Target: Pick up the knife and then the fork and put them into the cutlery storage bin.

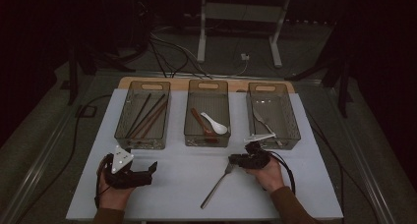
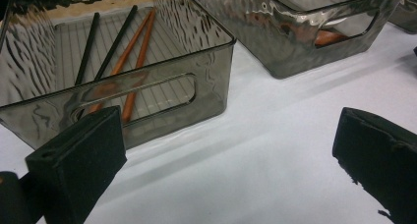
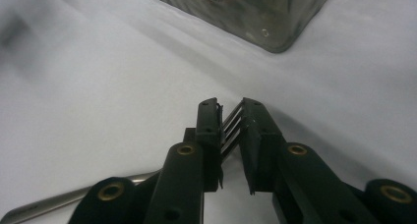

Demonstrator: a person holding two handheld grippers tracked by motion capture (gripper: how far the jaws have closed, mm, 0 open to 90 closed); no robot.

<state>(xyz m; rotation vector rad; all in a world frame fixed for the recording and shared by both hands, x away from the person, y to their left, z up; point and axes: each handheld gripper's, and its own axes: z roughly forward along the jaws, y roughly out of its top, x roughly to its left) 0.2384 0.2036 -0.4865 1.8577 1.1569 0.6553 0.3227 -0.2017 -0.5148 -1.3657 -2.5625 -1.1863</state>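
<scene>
The right gripper (image 3: 231, 130) is clamping its jaws on the tines of a fork (image 1: 216, 184), whose handle is running toward the lower left of the right gripper view, flat on the white counter (image 1: 177, 184). In the high view the fork is lying at lower centre, just left of that gripper. The left gripper (image 1: 147, 172), at lower left, is keeping its jaws wide apart, holding nothing. Three bins are sitting across the middle: chopsticks (image 1: 147, 117), spoons (image 1: 211, 123), cutlery (image 1: 263, 122).
</scene>
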